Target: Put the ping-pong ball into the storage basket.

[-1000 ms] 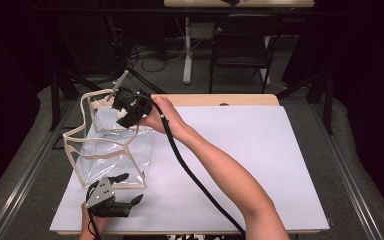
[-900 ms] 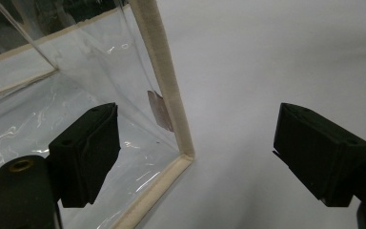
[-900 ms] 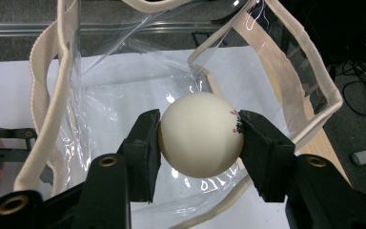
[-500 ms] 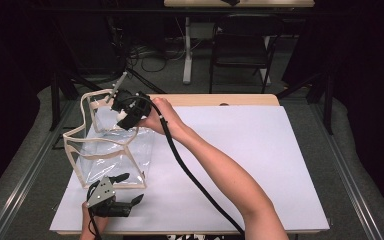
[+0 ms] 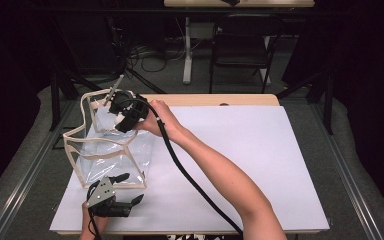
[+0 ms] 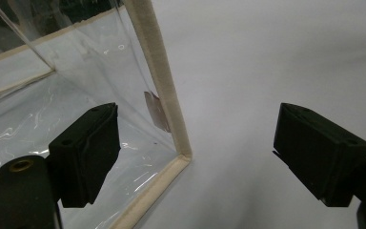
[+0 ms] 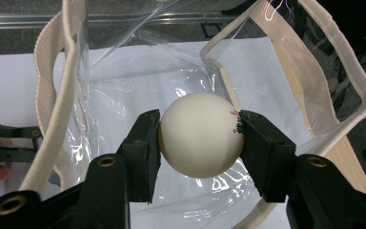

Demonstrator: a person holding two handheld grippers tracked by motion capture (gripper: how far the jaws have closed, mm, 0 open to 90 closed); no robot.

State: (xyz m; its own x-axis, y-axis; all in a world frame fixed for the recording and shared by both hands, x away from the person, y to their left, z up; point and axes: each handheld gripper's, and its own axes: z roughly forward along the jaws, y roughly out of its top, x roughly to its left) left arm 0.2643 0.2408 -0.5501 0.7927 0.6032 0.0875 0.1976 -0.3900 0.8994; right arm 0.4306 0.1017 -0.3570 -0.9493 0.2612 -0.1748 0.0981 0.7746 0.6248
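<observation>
The right tongs (image 7: 199, 138) pinch a white ball (image 7: 200, 141) over the mouth of a clear bag (image 5: 111, 157); their jaws have just been easing apart, the ball between them. The left tongs (image 6: 195, 157) stand spread at the bag's near corner on the counter (image 5: 260, 165). Released off-centre, the ball could clip the cloth rim (image 7: 52, 100) and roll off. Its red-and-black mark (image 7: 236, 125) is too small to read.
</observation>
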